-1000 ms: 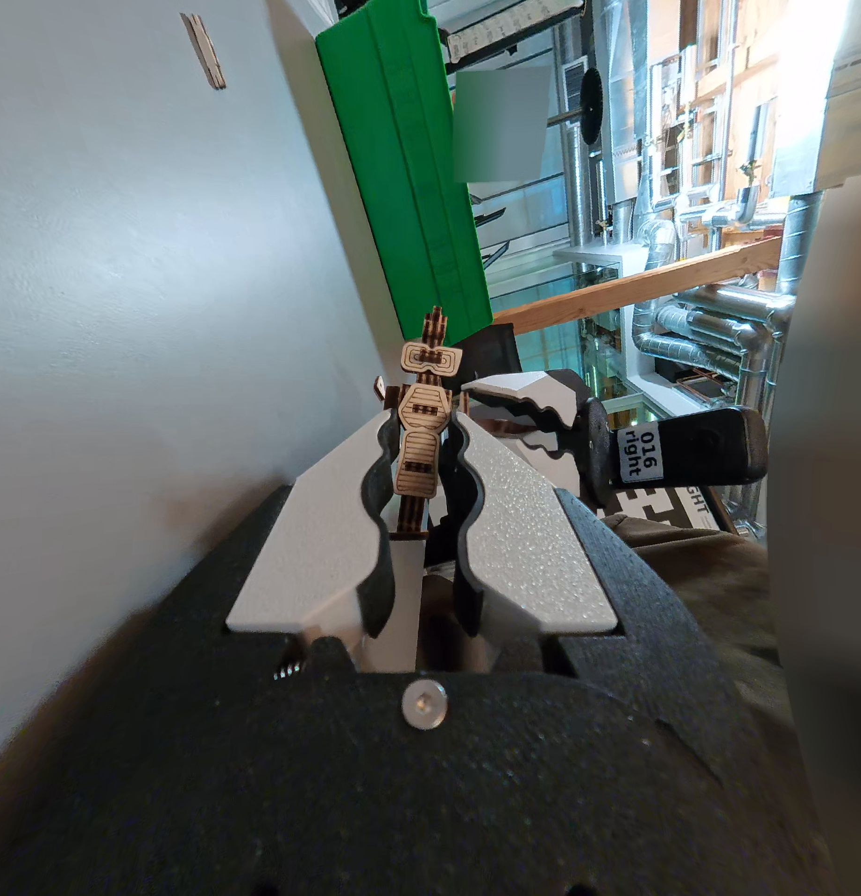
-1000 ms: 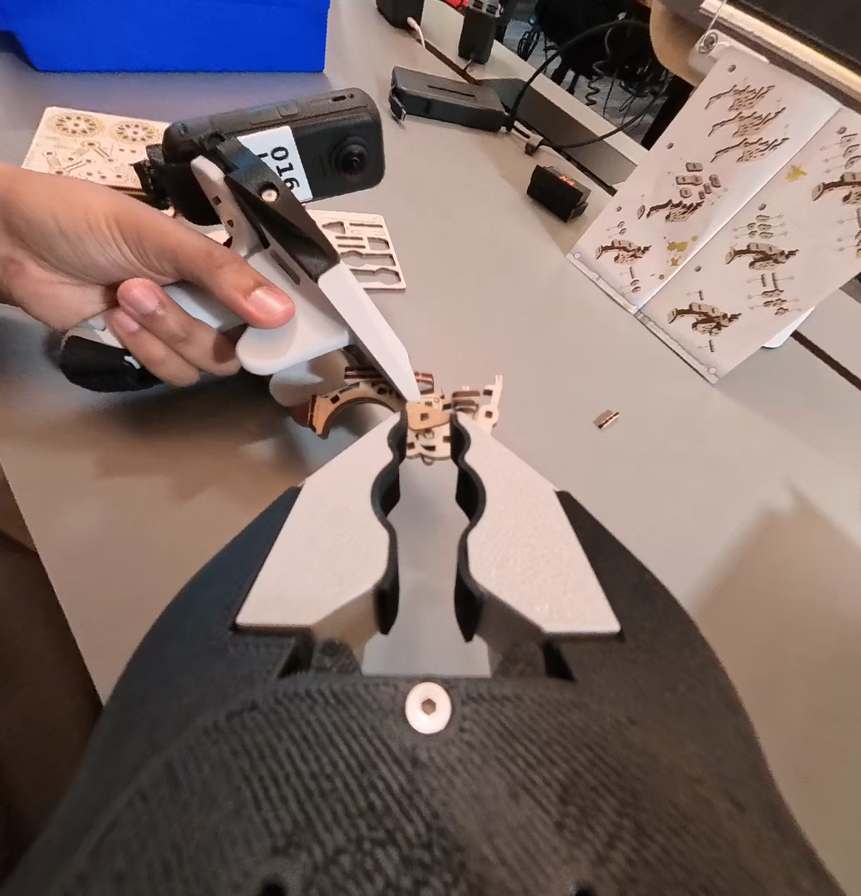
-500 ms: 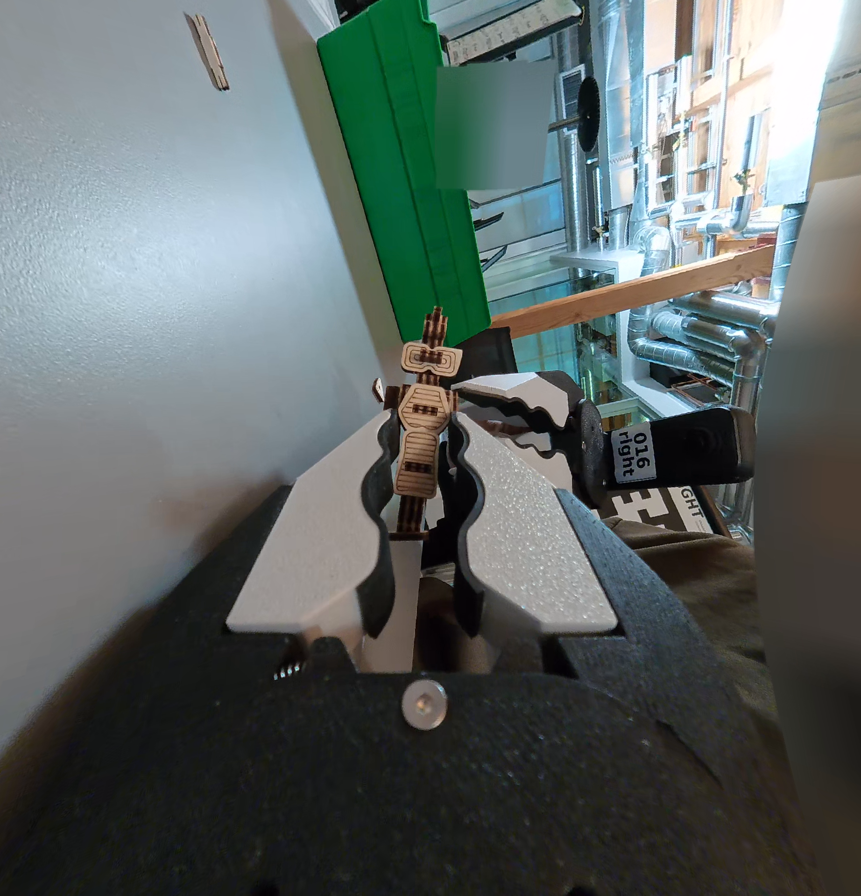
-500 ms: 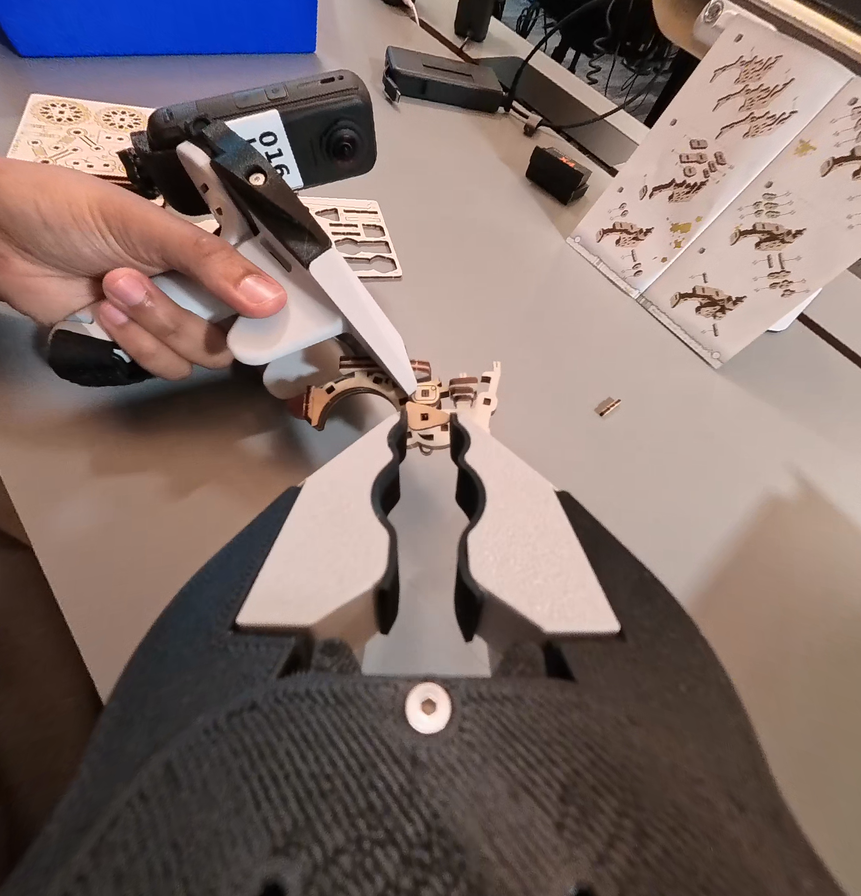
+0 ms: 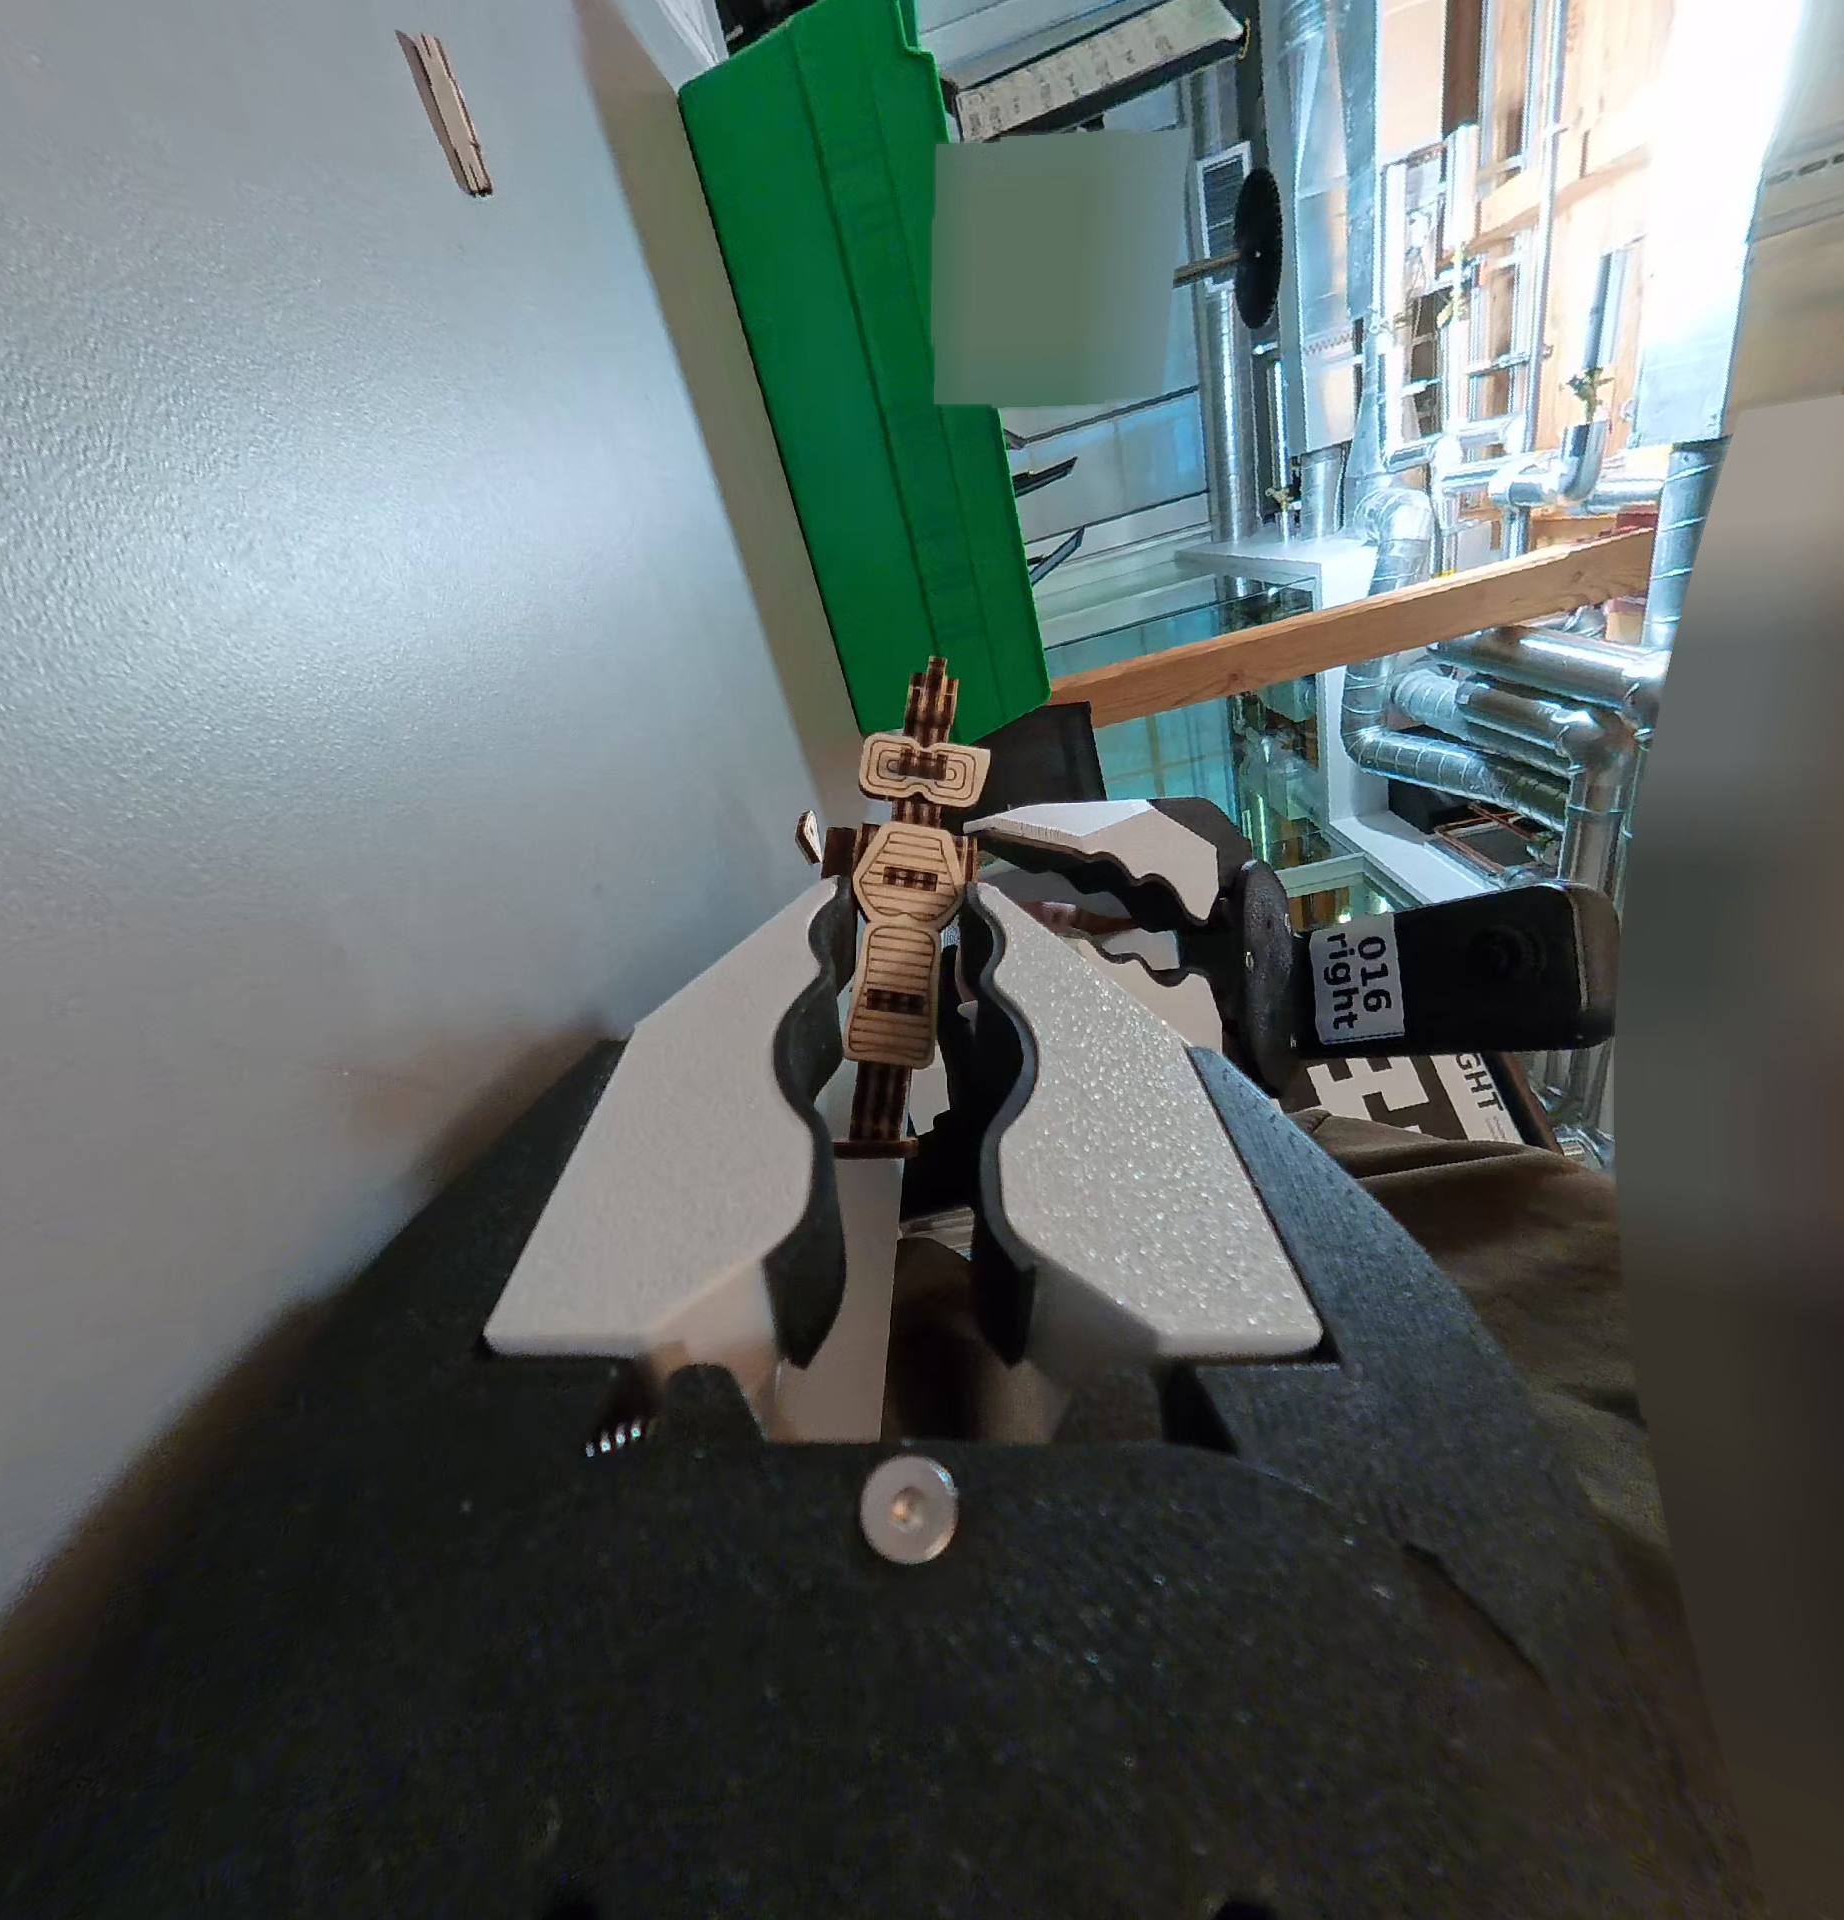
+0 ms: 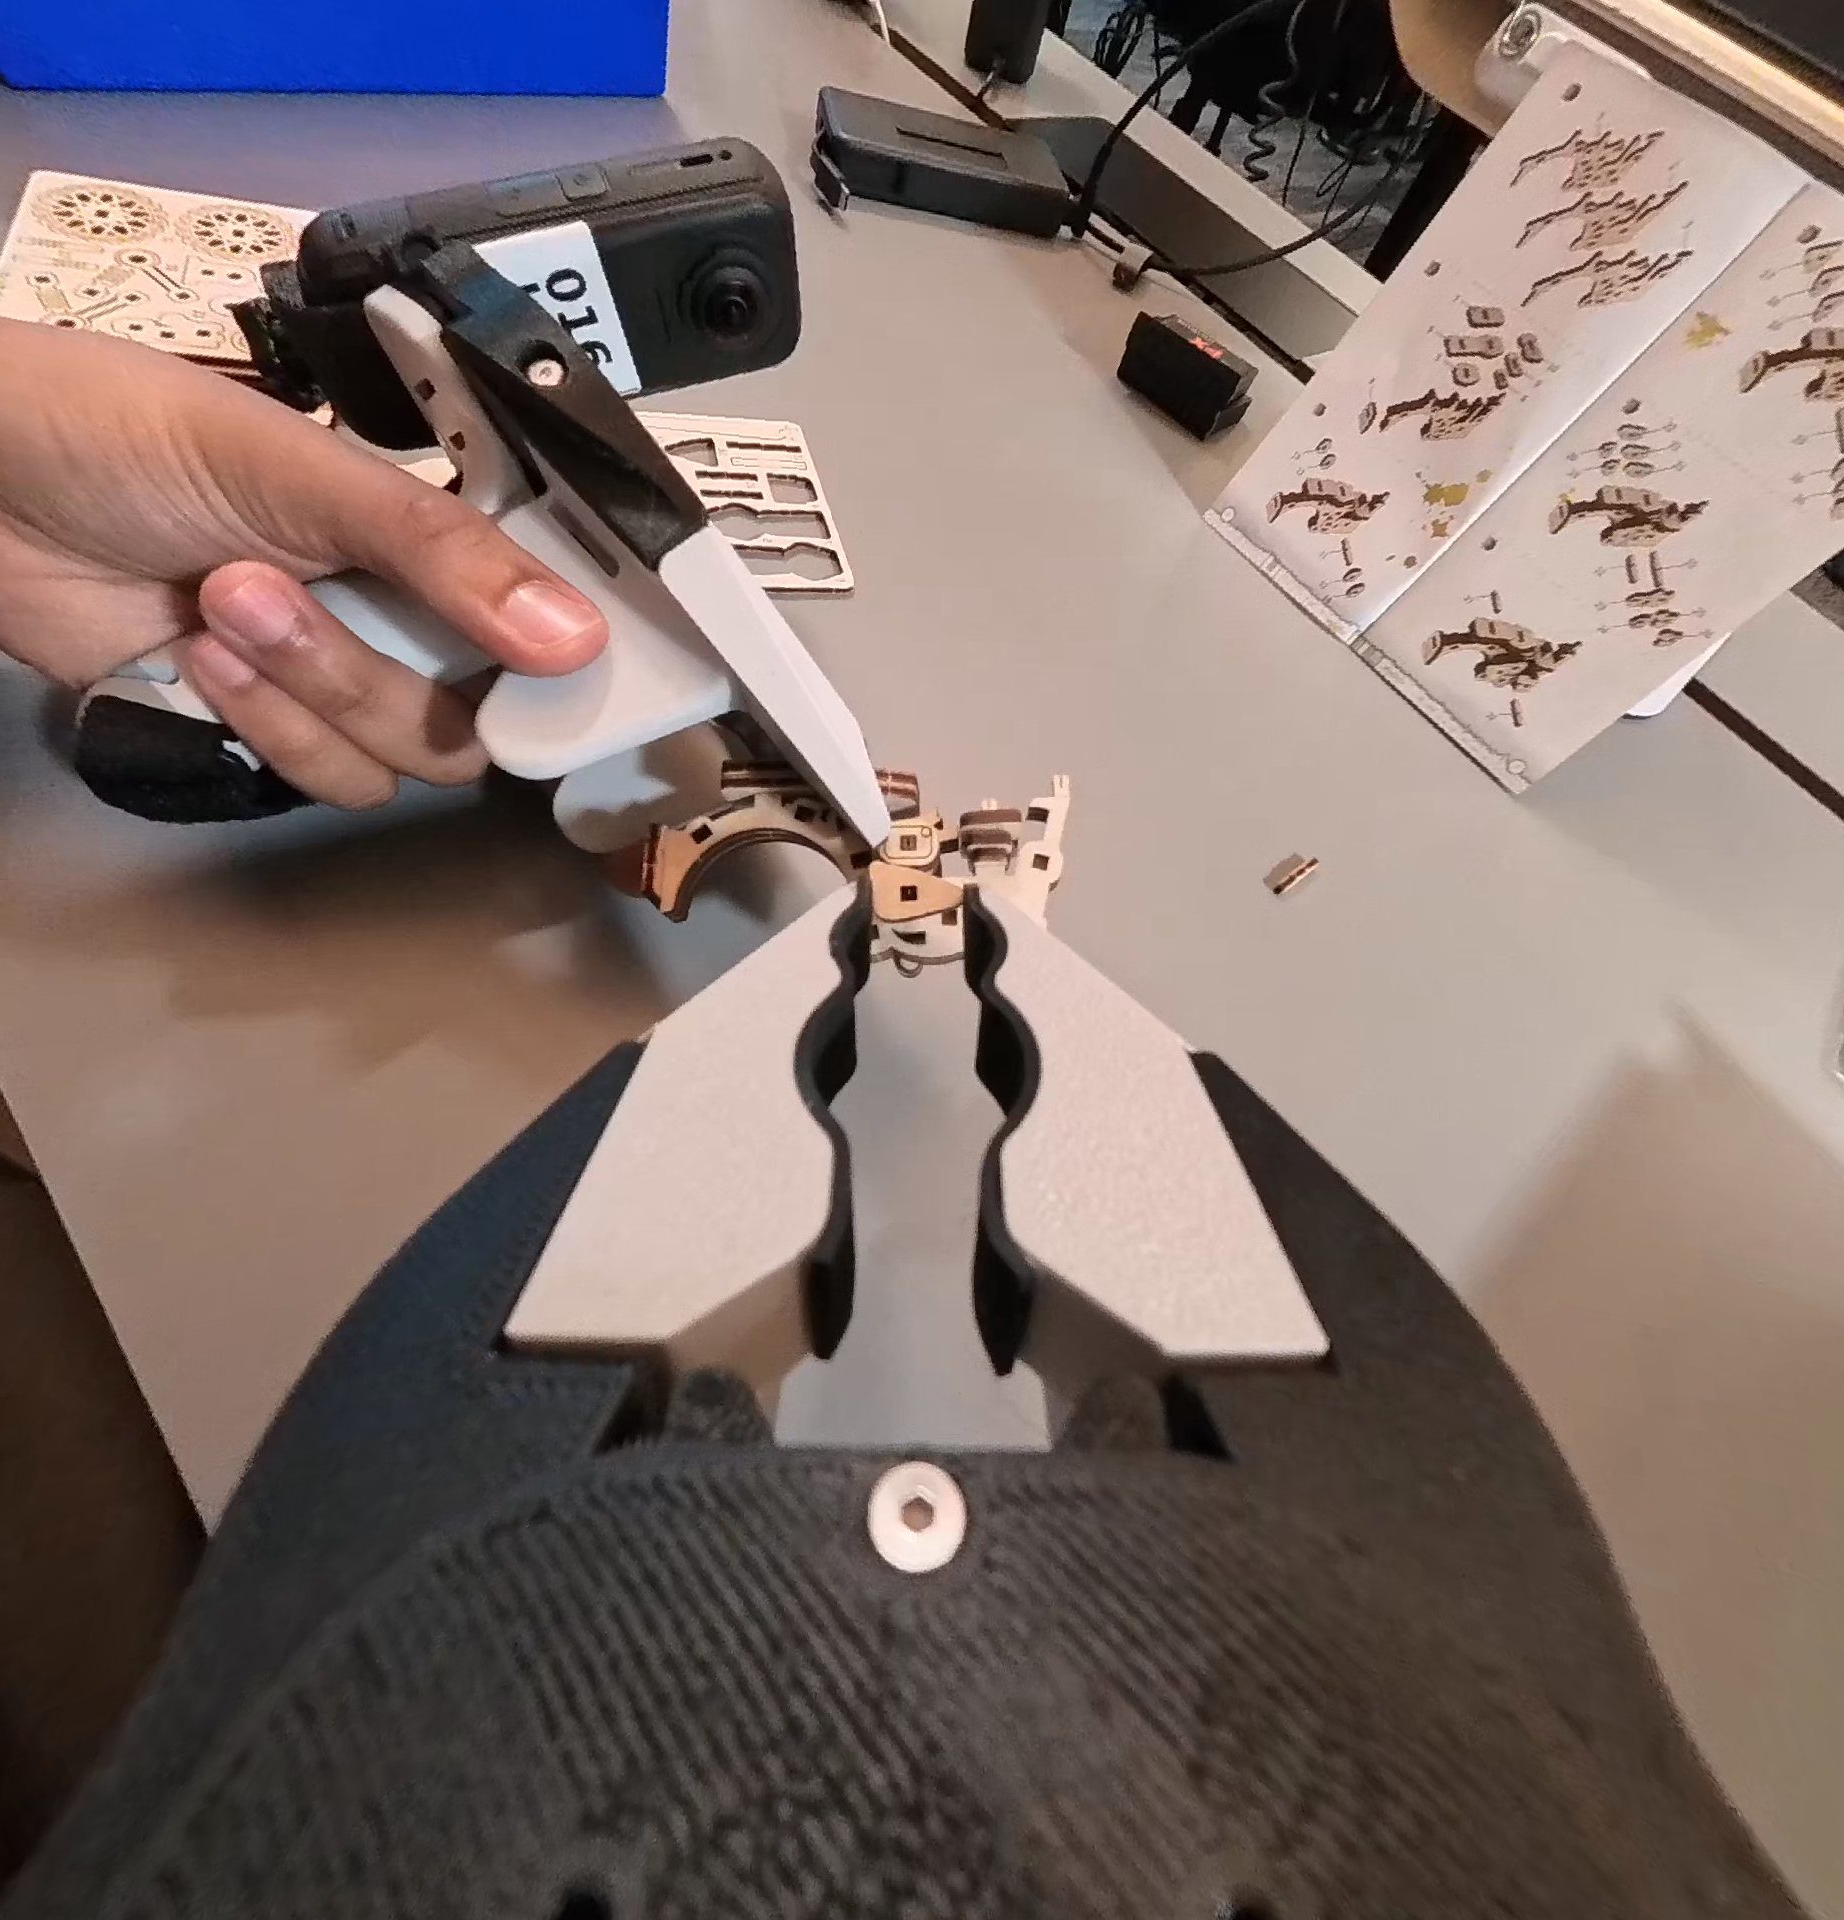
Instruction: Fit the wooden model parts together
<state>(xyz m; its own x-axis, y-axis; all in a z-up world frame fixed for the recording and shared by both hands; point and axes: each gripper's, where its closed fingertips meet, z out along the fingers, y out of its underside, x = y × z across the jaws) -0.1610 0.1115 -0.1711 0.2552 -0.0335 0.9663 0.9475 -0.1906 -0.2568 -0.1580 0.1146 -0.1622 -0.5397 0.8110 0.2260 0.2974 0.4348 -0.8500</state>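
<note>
Wooden model [image 5: 902, 935] clamped by both grippers' fingers [image 5: 1126, 1122]; green bin [image 5: 876, 416] contents hidden.

I am working in what looks like a workshop or maker lab inside an industrial building. In the left wrist view, the right side of the frame is filled with silver ventilation ducts [image 5: 1500, 727], pipework and a bare timber beam [image 5: 1344, 634], with a green plastic bin [image 5: 876, 395] at top centre. In the right wrist view I see a grey worktable [image 6: 1105, 582]; a blue bin [image 6: 315, 42] sits at the upper left, black electronic boxes with cables [image 6: 928, 156] at top centre, and a laser-cut plywood sheet [image 6: 107, 249] at the left. Printed assembly sheets [image 6: 1583, 395] stand at the upper right.
</note>
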